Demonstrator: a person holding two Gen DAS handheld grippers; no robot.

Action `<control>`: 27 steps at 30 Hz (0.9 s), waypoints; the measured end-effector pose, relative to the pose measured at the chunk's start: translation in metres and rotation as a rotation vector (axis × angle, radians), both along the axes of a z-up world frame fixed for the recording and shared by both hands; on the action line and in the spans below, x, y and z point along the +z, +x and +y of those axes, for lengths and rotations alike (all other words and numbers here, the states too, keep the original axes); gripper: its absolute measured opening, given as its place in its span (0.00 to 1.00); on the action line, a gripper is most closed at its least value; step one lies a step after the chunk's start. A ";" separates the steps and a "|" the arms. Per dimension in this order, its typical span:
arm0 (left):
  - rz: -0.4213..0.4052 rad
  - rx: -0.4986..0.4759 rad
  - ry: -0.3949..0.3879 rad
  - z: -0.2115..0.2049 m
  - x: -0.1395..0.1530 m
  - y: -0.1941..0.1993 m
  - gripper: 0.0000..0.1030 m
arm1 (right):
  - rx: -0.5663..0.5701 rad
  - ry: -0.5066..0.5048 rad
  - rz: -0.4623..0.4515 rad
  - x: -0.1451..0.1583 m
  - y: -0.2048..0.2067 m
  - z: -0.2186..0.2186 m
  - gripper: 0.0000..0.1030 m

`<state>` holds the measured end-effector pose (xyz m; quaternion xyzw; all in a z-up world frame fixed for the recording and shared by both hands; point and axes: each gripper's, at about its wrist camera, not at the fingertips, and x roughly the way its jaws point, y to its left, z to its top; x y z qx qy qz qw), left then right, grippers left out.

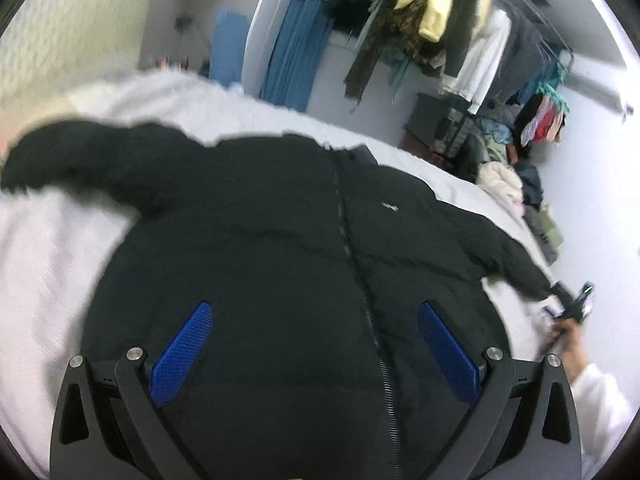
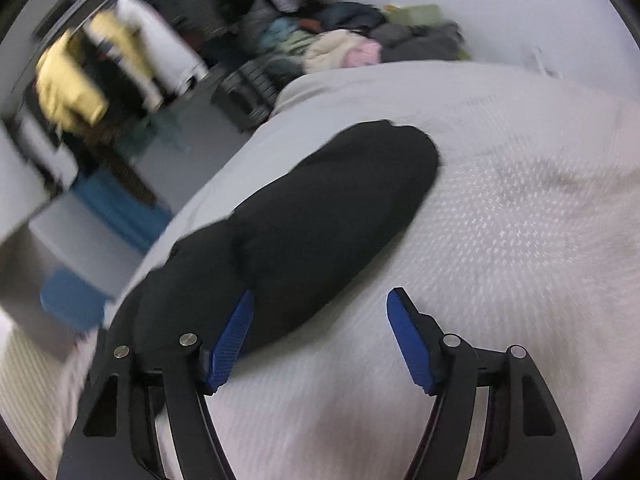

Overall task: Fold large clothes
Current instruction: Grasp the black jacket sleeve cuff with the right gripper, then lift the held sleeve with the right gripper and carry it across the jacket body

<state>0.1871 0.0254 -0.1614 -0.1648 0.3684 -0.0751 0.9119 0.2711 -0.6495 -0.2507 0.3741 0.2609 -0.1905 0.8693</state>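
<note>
Left wrist view: a black jacket [image 1: 280, 240] lies spread front-up on the white bed [image 1: 48, 248], zipper [image 1: 352, 248] running down its middle, one sleeve stretched out to the left and the other [image 1: 516, 264] to the right. Behind the bed stand a rail of hanging clothes [image 1: 460, 36], a blue curtain [image 1: 296, 52] and a pile of clothes [image 1: 516, 188] on the floor by the wall. At the right edge, the right hand-held gripper [image 1: 576, 304] sits at the cuff of the right sleeve; it is too small and blurred there to read. The left hand-held gripper [image 1: 316, 356] hangs over the jacket's lower part, jaws spread wide, grasping nothing; whether its blue pads [image 1: 180, 356] touch the fabric cannot be told.

Right wrist view: the picture is motion-blurred. The sleeve [image 2: 320, 216] lies on the bed [image 2: 520, 220], its cuff end pointing away toward the pile [image 2: 360, 40] beyond the bed's edge. The hanging clothes [image 2: 80, 80] and a dark crate [image 2: 248, 96] show at upper left. The right hand-held gripper [image 2: 320, 340] is released, jaws well apart. Its left pad [image 2: 232, 344] lies against the sleeve's near side; the right pad [image 2: 408, 340] is over bare bedding, apart from the sleeve. Nothing is clamped between them.
</note>
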 end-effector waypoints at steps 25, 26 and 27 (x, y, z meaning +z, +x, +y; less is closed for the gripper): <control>0.089 0.067 0.147 0.002 -0.044 0.057 1.00 | -0.127 -0.167 -0.129 0.029 0.071 -0.075 0.12; 0.086 0.066 0.149 0.003 -0.042 0.056 1.00 | -0.127 -0.196 -0.137 0.041 0.067 -0.075 0.11; 0.083 0.065 0.148 0.003 -0.039 0.055 1.00 | -0.130 -0.212 -0.138 0.050 0.068 -0.077 0.09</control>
